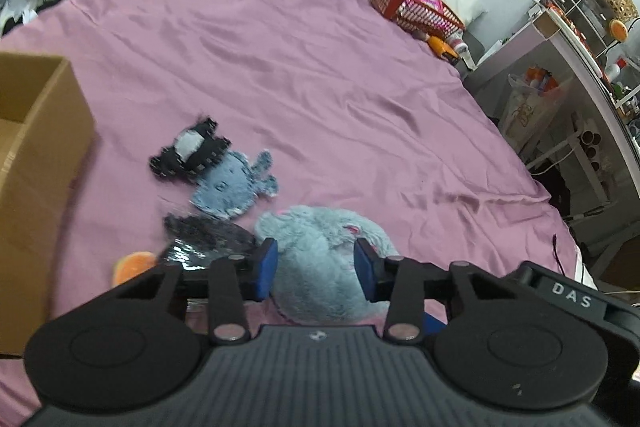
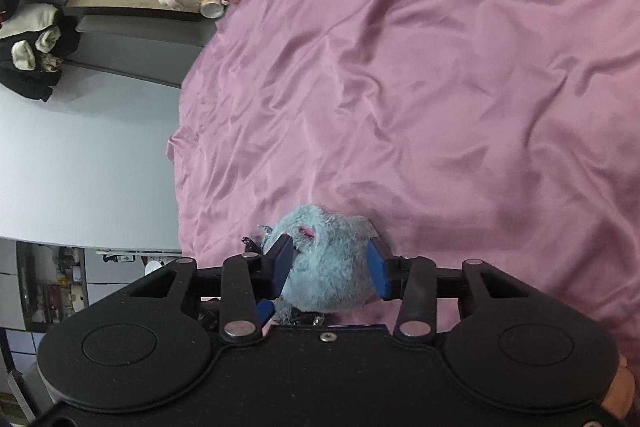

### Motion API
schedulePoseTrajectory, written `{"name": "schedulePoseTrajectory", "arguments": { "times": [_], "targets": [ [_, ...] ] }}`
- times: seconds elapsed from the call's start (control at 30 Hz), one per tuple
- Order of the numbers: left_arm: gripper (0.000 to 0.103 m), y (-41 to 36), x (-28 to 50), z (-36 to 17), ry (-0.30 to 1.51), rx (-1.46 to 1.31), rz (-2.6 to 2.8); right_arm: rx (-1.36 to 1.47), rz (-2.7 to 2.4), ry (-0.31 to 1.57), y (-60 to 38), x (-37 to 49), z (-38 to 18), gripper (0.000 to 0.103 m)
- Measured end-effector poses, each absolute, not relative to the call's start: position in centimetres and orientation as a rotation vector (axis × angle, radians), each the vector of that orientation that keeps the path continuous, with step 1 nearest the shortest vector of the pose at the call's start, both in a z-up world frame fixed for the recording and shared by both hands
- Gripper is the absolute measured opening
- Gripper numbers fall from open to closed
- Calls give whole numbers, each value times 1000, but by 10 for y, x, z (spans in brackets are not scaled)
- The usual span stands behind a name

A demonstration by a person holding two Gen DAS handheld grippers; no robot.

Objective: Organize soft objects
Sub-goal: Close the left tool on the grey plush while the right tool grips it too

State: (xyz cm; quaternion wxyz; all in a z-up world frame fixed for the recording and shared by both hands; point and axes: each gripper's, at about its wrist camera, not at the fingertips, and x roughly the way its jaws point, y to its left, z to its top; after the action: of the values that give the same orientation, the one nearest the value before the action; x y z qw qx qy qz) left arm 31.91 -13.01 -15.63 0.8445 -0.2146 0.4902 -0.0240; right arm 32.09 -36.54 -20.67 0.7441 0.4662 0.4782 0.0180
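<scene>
On the left of the bed's pink satin sheet (image 1: 320, 67) stands an open brown cardboard box (image 1: 36, 163). Beside it lie flat felt toys, one black (image 1: 188, 153) and one blue (image 1: 232, 187). Further right rests the fluffy pale-blue plush toy (image 1: 324, 267), between the parted blue pads of the left hand-held gripper (image 1: 316, 267), which is released. The right hand-held gripper (image 2: 332, 267) straddles the same plush (image 2: 328, 263); whether it squeezes, I cannot tell. The plush looks light and squashy, unlikely to slip, so its thick middle seems the best place to pinch.
</scene>
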Motion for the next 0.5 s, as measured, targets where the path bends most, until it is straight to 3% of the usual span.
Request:
{"name": "schedulePoseTrajectory", "arguments": {
  "times": [0.17, 0.37, 0.43, 0.5],
  "targets": [
    [38, -134, 329, -174, 1085, -488, -35, 1041, 51, 1079, -362, 331, -219, 42],
    [24, -134, 333, -186, 1086, -489, 4, 1032, 33, 1110, -360, 341, -238, 39],
    [21, -136, 333, -182, 1079, -476, 3, 1026, 47, 1102, -357, 343, -237, 29],
    [18, -138, 332, -179, 1070, -457, 3, 1008, 63, 1092, -355, 342, -233, 27]
  ]
}}
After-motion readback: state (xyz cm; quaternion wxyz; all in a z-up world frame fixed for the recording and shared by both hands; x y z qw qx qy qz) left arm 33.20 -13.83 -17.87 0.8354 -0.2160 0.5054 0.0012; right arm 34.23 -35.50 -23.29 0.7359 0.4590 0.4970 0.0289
